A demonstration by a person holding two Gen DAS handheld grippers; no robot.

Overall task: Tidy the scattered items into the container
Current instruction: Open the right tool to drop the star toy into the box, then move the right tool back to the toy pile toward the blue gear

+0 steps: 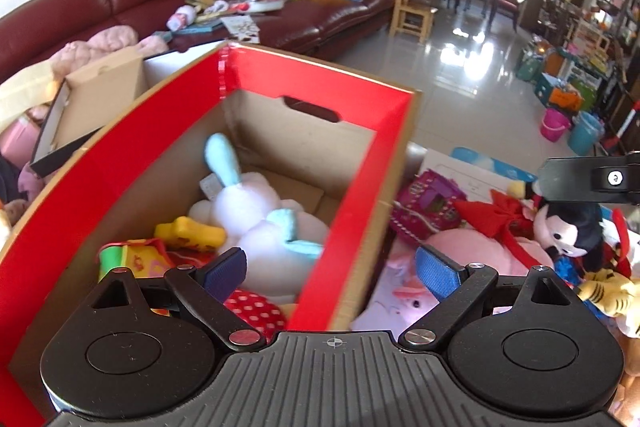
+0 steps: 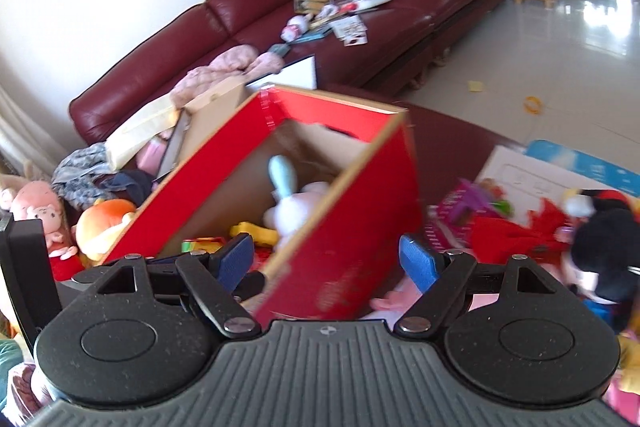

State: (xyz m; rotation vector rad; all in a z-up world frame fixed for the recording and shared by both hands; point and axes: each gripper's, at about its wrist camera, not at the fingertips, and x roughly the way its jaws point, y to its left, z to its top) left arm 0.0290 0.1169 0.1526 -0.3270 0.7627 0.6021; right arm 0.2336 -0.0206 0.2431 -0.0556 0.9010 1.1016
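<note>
The container, a red cardboard box [image 1: 248, 163] with a cut handhold in its far wall, stands open at the centre of the left wrist view. Inside lie one white plush rabbit [image 1: 256, 211] with pale blue ears, one yellow toy [image 1: 192, 233], one red polka-dot item [image 1: 256, 311] and one striped multicoloured toy [image 1: 132, 259].

Scattered items still outside lie at 3 o'clock of the box: one black-and-red mouse doll [image 1: 572, 227], one pink plush [image 1: 472, 251], one purple plastic toy [image 1: 428, 203] and one yellow tiger plush [image 1: 608, 291]. At 9 o'clock, in the right wrist view, sit one orange plush [image 2: 104, 227] and one pink-haired doll [image 2: 40, 215].

Judged by appearance, the plush items are light, soft and compressible, with no risk of breakage; a pinch on a limb, ear or fold of the body should hold. The purple toy looks rigid and would be better taken by an edge.

The left hand-held gripper [image 1: 332, 269] has its fingers spread apart and holds nothing; it straddles the box's near right wall. The right hand-held gripper [image 2: 326, 261] is likewise spread and empty, hovering over the same wall. A dark red sofa [image 2: 280, 11] strewn with further clutter stands at 12 o'clock.
</note>
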